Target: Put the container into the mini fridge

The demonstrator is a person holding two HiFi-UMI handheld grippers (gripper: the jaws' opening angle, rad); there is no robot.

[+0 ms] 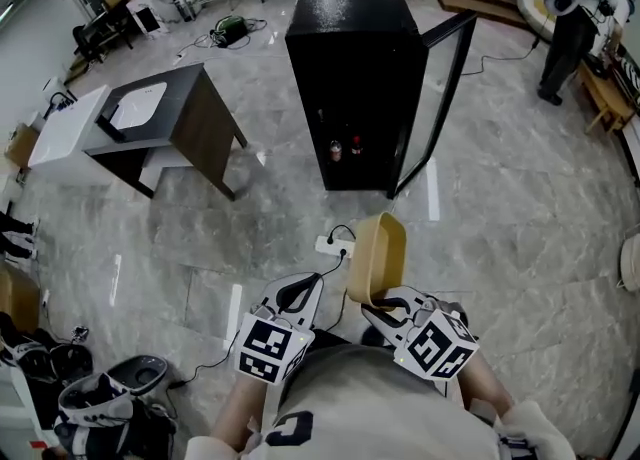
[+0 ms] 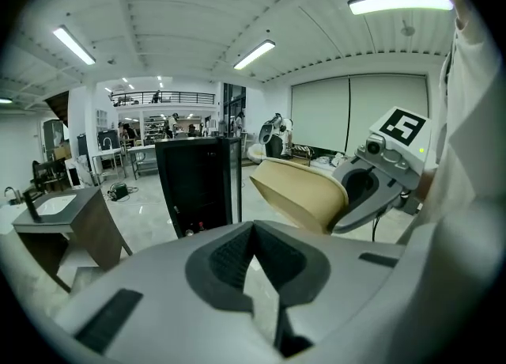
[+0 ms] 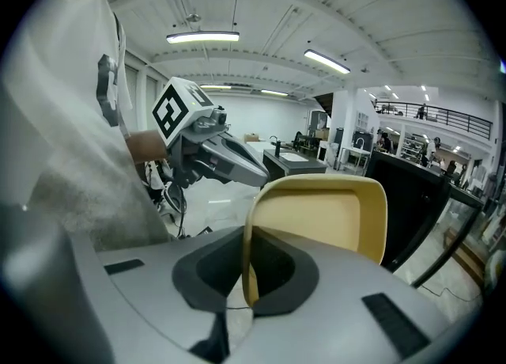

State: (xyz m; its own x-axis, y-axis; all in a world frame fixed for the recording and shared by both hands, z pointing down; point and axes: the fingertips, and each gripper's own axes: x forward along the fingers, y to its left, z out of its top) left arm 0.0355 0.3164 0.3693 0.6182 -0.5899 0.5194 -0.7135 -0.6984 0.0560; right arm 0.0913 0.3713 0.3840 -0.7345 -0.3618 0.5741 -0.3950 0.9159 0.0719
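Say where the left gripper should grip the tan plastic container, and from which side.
Probably the thin rim wall along the left edge of the tan plastic container, coming from the left. It stands on edge, the right gripper pinches its lower rim, and the left gripper sits beside that edge.

The beige rectangular plastic container (image 3: 324, 220), its thin wall pinched between the right gripper's (image 3: 247, 271) fingers (image 3: 209, 263), looks smooth and matt, with a faint sheen inside. Those fingers are matt light-grey plastic with dark, finely ribbed, rubbery pads, as are the left gripper's (image 2: 254, 263) fingers (image 2: 225, 263). Well beyond the fingers, the black mini fridge (image 1: 350, 58) has a glossy speckled top and a clear glass door (image 1: 437, 98), and stands on a polished, reflective grey stone-look floor (image 1: 500, 208).
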